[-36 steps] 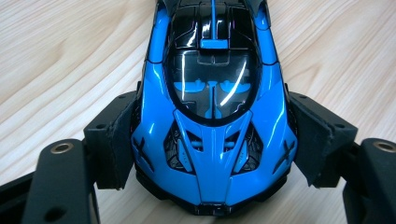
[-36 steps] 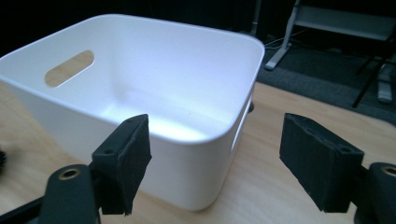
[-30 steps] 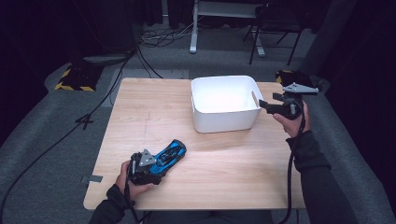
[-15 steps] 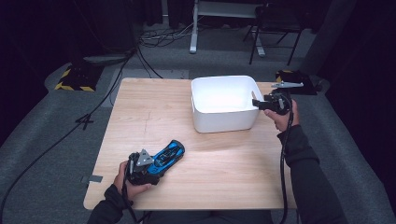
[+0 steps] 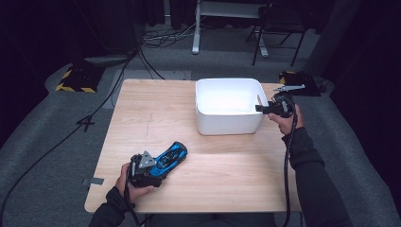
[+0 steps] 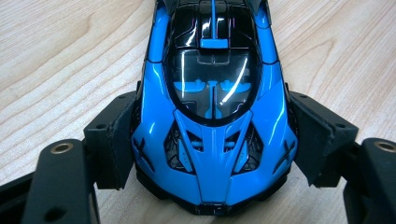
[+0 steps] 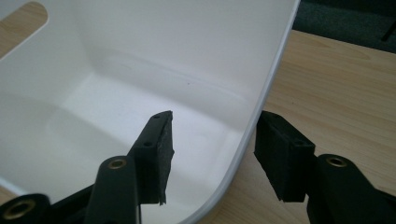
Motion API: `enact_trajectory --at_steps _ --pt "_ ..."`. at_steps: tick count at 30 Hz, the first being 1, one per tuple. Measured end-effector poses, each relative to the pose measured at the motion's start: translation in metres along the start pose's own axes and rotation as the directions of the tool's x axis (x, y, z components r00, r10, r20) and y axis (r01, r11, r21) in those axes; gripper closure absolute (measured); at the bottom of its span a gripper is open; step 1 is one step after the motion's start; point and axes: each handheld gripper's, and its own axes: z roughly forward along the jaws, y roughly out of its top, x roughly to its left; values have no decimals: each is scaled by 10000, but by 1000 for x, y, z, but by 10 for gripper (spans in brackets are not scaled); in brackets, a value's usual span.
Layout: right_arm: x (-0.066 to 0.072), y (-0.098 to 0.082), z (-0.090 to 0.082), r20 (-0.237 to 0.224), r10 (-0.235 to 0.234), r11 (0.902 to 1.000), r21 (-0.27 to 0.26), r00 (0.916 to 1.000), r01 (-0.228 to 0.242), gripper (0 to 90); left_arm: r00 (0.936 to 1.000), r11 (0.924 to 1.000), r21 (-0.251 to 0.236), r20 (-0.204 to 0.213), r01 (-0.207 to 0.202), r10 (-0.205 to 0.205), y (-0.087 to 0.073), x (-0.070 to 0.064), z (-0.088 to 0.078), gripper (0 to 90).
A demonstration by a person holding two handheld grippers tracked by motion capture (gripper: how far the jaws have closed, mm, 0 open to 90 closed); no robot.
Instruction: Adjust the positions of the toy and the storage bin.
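Bin (image 5: 230, 106), white, empty, sits on far right part of wooden table (image 5: 222, 179); right gripper (image 5: 263, 108) straddles its right wall, one pad inside, one outside, jaws just been closing, gap visible, wall not yet pinched. Toy car (image 5: 171, 156), blue, on table near front left, well apart from bin, nose clamped in left gripper (image 6: 212, 154). Judged early: car grasped, not lifted, drop into bin left
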Motion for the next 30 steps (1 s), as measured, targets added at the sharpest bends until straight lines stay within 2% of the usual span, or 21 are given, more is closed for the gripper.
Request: enact_trajectory --at_steps 2,5,6,14,18,20,21,22,26,27,30 --pt "0 -1 0 201 -159 9998 144 9997 156 513 10000 10000 -22 -6 34 -34 0 0 0 254" --pt "1 -1 -1 218 -211 9996 199 9995 207 531 10000 10000 26 25 17 -17 0 0 0 254" --pt "2 -1 -3 285 -383 9989 292 9989 375 540 10000 10000 31 23 -12 12 0 0 0 254" --pt "5 -6 -11 169 -730 9963 467 9972 722 547 10000 10000 21 19 11 -11 0 0 0 254" --pt "7 -15 -22 -76 -1062 9928 557 9943 1064 565 10000 10000 29 22 -6 6 0 0 0 254" --pt "6 -18 -25 -250 -1204 9916 452 9924 1214 567 9999 9999 26 104 134 -134 0 -1 0 254" --pt "6 -18 -25 -250 -1204 9916 452 9924 1214 567 9999 9999 26 104 134 -134 0 -1 0 254" --pt "7 -22 -29 -462 -1244 9912 389 9912 1262 575 9999 9999 27 82 120 -121 0 -1 0 254" --pt "10 -27 -33 -560 -1304 9906 355 9899 1325 577 9999 9999 36 84 120 -121 0 -1 0 254" --pt "13 -30 -37 -636 -1524 9874 335 9863 1547 580 9999 9999 30 71 114 -114 0 -1 0 254" --pt "17 -34 -40 -811 -1663 9852 296 9827 1691 588 9998 9999 24 118 144 -144 0 0 1 254"
